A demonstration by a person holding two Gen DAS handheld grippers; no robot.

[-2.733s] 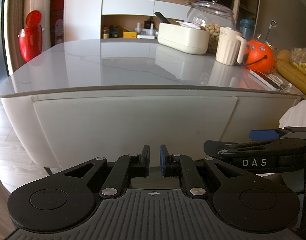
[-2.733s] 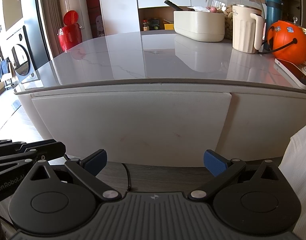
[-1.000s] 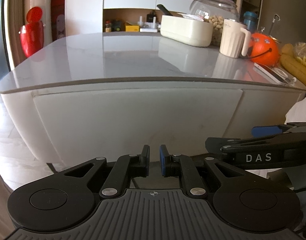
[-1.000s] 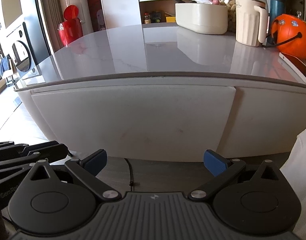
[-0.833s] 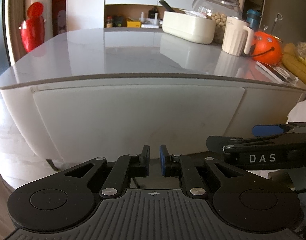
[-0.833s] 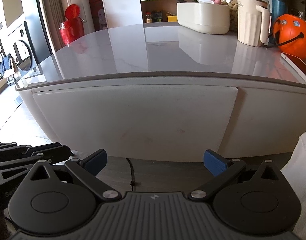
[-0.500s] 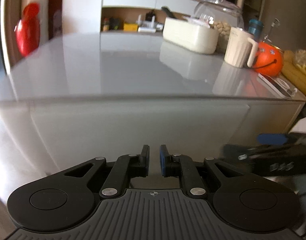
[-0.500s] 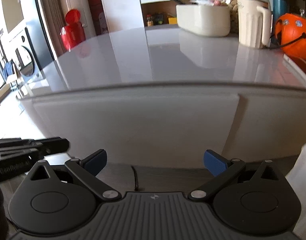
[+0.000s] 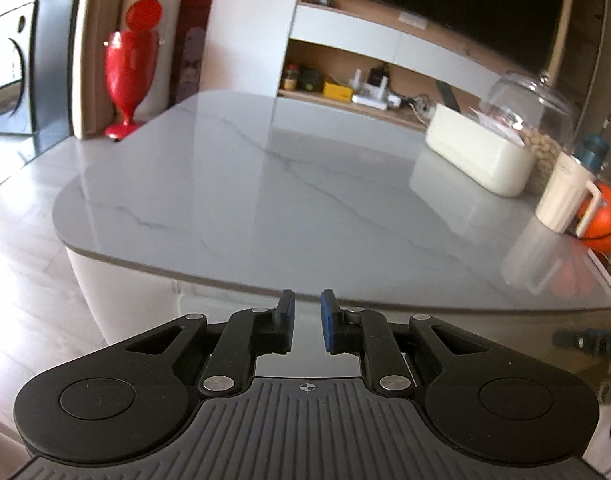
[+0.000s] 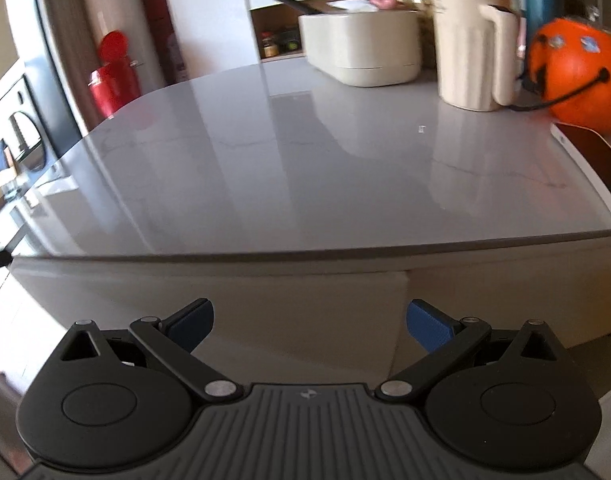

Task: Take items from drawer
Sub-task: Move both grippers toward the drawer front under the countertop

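Flat white handle-less drawer front (image 10: 209, 320) shut just ahead of wide-open right gripper (image 10: 309, 322), under grey marble desk (image 10: 305, 168) edge; left gripper (image 9: 306, 322) nearly closed, empty; risk: pads finding no purchase on the smooth panel and slipping off

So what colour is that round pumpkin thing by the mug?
Orange, with a black face and handle. The pumpkin shows best in the right wrist view, right of the mug.
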